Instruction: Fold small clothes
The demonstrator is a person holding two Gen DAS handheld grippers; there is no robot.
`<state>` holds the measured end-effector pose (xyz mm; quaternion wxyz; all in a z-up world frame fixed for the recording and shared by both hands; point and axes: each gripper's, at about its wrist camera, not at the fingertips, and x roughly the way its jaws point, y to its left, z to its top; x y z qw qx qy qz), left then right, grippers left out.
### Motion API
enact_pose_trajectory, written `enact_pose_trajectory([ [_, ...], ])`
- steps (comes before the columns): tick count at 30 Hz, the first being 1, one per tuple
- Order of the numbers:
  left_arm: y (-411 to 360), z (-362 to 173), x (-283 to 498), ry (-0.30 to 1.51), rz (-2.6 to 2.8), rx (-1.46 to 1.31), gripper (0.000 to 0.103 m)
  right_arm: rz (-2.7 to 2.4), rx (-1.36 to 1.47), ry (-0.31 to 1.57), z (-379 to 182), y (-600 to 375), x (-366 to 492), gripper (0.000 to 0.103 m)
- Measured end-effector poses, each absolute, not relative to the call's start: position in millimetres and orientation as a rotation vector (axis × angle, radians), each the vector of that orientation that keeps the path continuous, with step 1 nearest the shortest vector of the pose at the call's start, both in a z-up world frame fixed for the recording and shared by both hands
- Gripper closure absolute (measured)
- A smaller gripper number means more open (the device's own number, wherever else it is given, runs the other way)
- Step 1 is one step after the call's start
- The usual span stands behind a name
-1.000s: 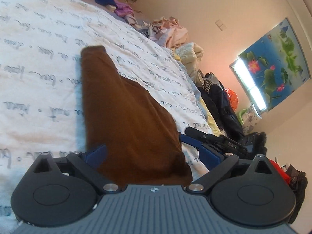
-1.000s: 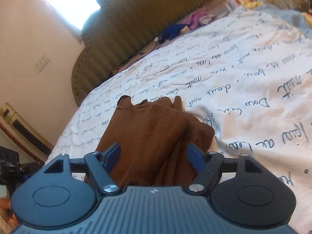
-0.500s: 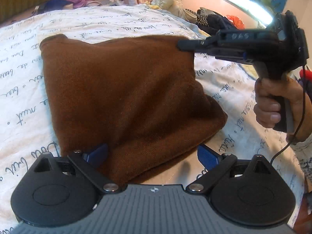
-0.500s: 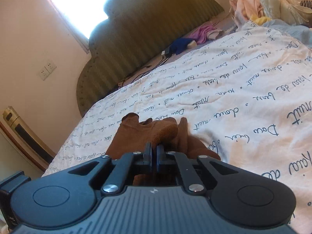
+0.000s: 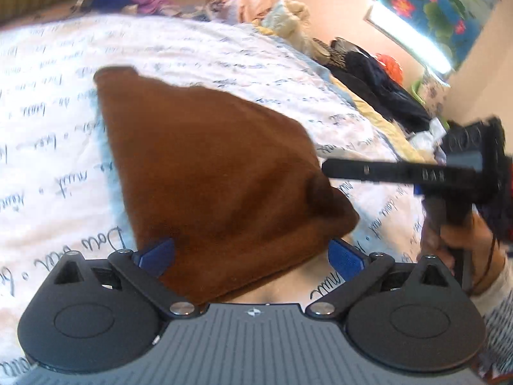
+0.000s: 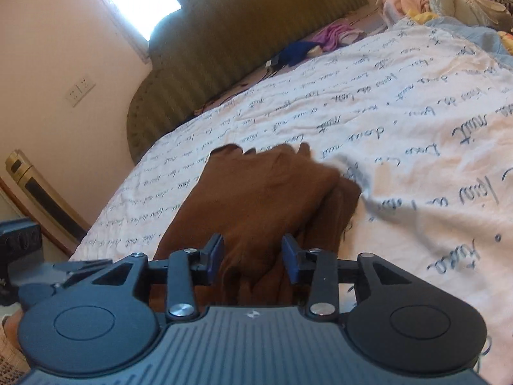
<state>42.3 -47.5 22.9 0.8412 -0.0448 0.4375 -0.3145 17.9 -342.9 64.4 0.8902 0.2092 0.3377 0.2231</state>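
Left claw (image 5: 250, 253): spread wide, blue pads on either side of the near edge of the brown garment (image 5: 218, 173), gripping nothing. Right claw (image 6: 253, 258): partly open, pads straddling a bunched ridge of the same garment (image 6: 259, 205), not pinched shut on it. Seen from the left wrist, right claw (image 5: 330, 168) reaching in from the side, tips just at the garment's right corner.

Brown garment: spread on the bed (image 5: 48, 160), near the foot-side edge, well apart from the headboard (image 6: 243, 32). Probably light and limp, fleecy or knitted by the matte nap; likely to sag and drape when lifted, unlikely to slip from rubber pads, nothing fragile about it. Best taken at corners or along a doubled edge, one claw at each end, so the fold line stays straight. Pinching a single layer mid-panel would likely only drag it into a heap.

Looks: plain rust-brown, roughly triangular from the left wrist, already doubled over, layered folds along the right side, no print visible.
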Motion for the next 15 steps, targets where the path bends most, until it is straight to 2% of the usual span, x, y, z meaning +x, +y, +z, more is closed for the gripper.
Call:
enact_pose_trajectory([
  [3, -58, 15, 41, 0.938, -0.599, -0.027, 0.003, 0.479, 0.446, 0.741, 47, -332, 29, 0.063],
  [5, -68, 16, 37, 0.926, -0.570, 0.033, 0.001, 0.472, 0.487, 0.782, 35, -331, 39, 0.090],
  [11, -83, 15, 28, 0.913, -0.523, 0.078, 0.000, 0.473, 0.432, 0.652, 65, -333, 12, 0.091],
  [15, -87, 12, 25, 0.908, -0.519, 0.068, 0.000, 0.412, 0.360, 0.655, 64, -336, 3, 0.091],
])
